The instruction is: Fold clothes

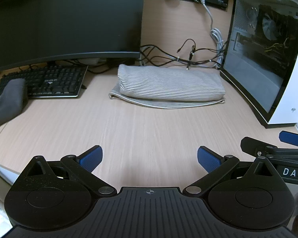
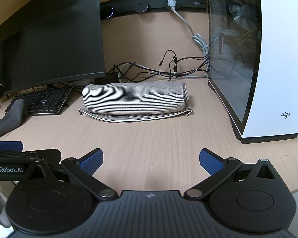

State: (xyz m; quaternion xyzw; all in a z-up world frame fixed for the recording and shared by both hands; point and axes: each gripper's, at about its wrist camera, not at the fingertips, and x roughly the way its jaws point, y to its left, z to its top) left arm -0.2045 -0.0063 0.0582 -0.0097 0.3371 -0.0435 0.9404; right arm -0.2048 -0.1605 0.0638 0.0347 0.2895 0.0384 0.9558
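Both pairs of blue fingers, on the left gripper and right gripper, gape wide and empty at lower frame, while the striped garment lies folded mid-frame, where a reach could snag the cables behind it.

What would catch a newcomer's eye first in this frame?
The folded striped garment lying mid-desk, between the keyboard and the glass-sided white PC case. Next, both tongs, left and right, open and empty over bare wood near the desk's front edge.
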